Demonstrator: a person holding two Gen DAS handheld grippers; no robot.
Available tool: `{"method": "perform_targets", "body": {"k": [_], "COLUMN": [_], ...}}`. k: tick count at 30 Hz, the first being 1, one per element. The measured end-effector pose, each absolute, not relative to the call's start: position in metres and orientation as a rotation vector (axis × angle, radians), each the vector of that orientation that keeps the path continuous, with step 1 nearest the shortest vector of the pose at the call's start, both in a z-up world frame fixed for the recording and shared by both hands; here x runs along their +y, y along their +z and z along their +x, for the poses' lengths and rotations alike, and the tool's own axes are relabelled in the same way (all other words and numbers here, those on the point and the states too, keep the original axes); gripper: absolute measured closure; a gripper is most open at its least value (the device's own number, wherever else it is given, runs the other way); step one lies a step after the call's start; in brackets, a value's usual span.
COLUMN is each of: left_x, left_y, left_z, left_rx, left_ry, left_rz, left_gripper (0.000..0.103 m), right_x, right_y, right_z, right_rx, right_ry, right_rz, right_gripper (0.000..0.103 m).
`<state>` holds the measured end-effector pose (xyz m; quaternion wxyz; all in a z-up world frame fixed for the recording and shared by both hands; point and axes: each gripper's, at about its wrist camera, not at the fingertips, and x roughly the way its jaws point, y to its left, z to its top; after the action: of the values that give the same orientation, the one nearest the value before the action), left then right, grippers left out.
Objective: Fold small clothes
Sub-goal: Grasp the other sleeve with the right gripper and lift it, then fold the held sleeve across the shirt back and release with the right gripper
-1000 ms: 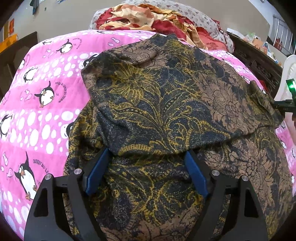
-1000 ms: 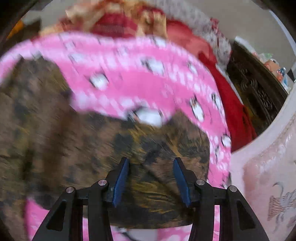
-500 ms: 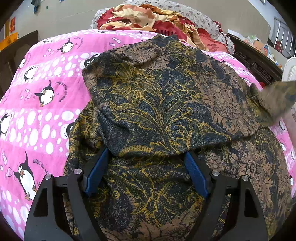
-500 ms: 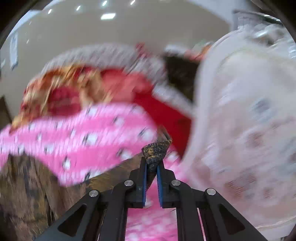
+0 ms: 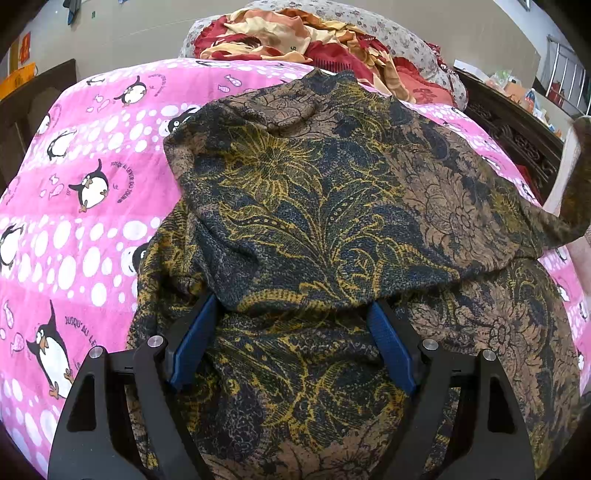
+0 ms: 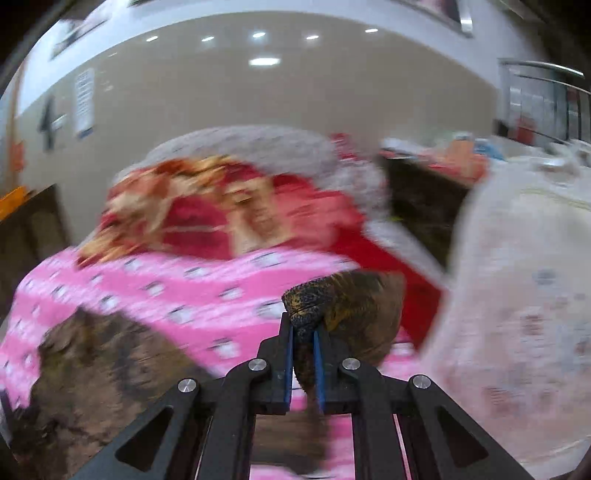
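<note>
Lying spread over the pink penguin-print blanket (image 5: 85,192), the brown, black and yellow floral garment (image 5: 332,206) covers most of the bed in the left wrist view, with one layer already turned back over the layer beneath so that a folded edge runs across the cloth just in front of the left gripper (image 5: 291,332). That gripper sits low over the near part of the garment with its blue-padded fingers (image 5: 194,341) spread wide; the tips are tucked under the folded edge, one at each side, and they do not pinch the fabric. At the garment's far right corner, a strip of the cloth rises off the blanket toward the frame edge. In the right wrist view, which is blurred, the right gripper (image 6: 303,334) has its fingers pressed together on a bunched corner of the garment (image 6: 314,299), and that corner is lifted clear above the blanket (image 6: 184,291), with more of the fabric hanging down behind the fingers. The rest of the garment shows as a brown mass on the blanket, to the left of the gripper. Beyond the garment, at the head of the bed, lies a heap of red and cream bedding (image 5: 295,35), and a dark carved wooden bed frame (image 5: 517,136) stands to the garment's right.
</note>
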<state>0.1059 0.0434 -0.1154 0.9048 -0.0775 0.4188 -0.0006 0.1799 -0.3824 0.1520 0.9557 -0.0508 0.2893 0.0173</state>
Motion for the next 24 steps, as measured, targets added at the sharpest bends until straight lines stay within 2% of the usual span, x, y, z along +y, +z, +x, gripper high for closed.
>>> {"method": "perform_targets", "body": {"k": [8,14,19,24], "left_x": [0.044,0.044,0.043,0.041], "left_y": [-0.115,-0.114,-0.114,-0.114], "left_z": [0.105,0.104,0.105,0.105], "left_rx": [0.863,0.861,0.862,0.864], "left_ry": [-0.005,-0.01,-0.009,-0.013], "left_rz": [-0.167,-0.178,-0.179,-0.184], "left_gripper": [0.021,0.021,0.021,0.021], "right_x": [-0.193,-0.072,-0.054,-0.09], "right_y": [0.065,-0.012,-0.059,-0.053], "right_z": [0.191,0.159,0.145,0.124], "right_rx": [0.664,0.74,0.848,0.887], "right_ry": [0.454,0.747,0.718,0.709], "right_rz": [-0.054,-0.048,-0.07,-0.044], "right_gripper": [0.094,0.094,0.094,0.085]}}
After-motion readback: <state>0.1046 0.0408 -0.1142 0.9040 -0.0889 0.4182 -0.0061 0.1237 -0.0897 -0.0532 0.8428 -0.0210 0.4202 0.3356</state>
